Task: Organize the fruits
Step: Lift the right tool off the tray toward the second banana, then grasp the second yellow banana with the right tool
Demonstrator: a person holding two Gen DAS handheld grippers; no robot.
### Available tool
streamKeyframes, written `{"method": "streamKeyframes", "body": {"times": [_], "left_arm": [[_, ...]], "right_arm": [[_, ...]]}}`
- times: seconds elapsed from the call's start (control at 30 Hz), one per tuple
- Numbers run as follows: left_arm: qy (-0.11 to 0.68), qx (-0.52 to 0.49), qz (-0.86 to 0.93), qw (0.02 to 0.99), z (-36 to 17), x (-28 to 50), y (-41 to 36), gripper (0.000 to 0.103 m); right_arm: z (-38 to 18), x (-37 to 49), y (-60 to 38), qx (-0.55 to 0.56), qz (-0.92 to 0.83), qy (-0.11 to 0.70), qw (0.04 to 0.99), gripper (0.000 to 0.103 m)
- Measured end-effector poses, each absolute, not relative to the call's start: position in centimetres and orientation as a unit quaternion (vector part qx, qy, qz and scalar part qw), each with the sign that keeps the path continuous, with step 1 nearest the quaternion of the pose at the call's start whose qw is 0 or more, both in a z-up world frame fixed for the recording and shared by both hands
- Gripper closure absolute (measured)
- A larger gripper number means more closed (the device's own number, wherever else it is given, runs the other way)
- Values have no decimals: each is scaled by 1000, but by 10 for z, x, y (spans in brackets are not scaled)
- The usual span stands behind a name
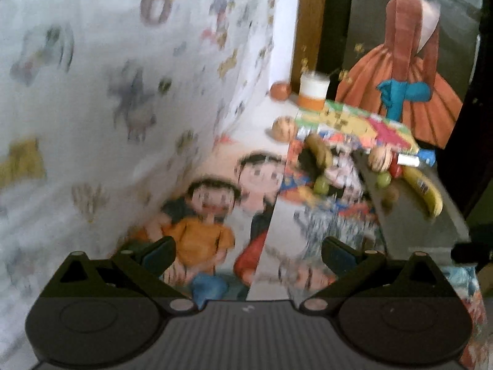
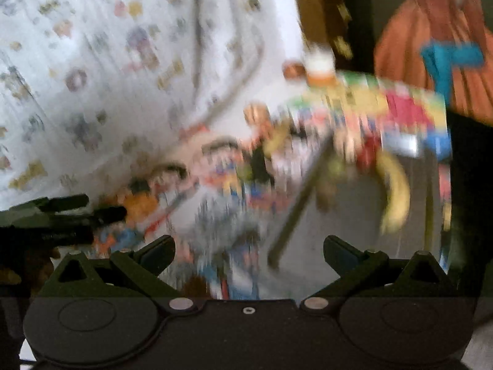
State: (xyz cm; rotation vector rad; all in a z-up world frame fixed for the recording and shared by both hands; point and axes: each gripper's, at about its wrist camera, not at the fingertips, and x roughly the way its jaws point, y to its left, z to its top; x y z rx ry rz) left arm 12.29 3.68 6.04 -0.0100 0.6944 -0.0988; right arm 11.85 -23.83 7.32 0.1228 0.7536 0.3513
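Note:
In the left wrist view several fruits lie ahead on the right: a yellow banana (image 1: 423,189), a second banana (image 1: 320,151), two green fruits (image 1: 320,185), an orange-tan fruit (image 1: 380,158), a red one (image 1: 396,169), another tan fruit (image 1: 284,128) and an orange (image 1: 280,91) farther back. My left gripper (image 1: 248,254) is open and empty, well short of them. The right wrist view is blurred; the banana (image 2: 394,191) shows ahead right. My right gripper (image 2: 249,252) is open and empty. The left gripper (image 2: 61,215) shows at its left edge.
A colourful printed box (image 1: 354,123) stands behind the fruits, with a white and orange cup (image 1: 314,91) beyond it. A cartoon-print cloth (image 1: 123,92) rises on the left. A grey surface (image 1: 409,225) lies under the banana. A picture of an orange dress (image 1: 409,77) stands at the back right.

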Motion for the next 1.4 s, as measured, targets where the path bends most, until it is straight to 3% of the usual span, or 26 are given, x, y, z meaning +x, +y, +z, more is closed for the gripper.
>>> {"method": "streamKeyframes", "body": {"times": [0.23,0.53,0.9,1.13,1.4], "left_arm": [[319,-18,-55,946,70,149,26,0],[296,16,-65,953,70,173,-16,0],[338,28,-78,937,21,228,-47,0],[331,42,-62,941,-1,251,-57,0],[327,82,-66,939,-18,263,-73,0]], "right_arm": [[138,181,-247,42,200,306,930,1],[190,274,-237,56,264,319,908,1],[94,348,-234,12,255,369,893,5],[41,381,-235,9,216,411,886,5],[0,405,-224,6,198,432,880,12]]}}
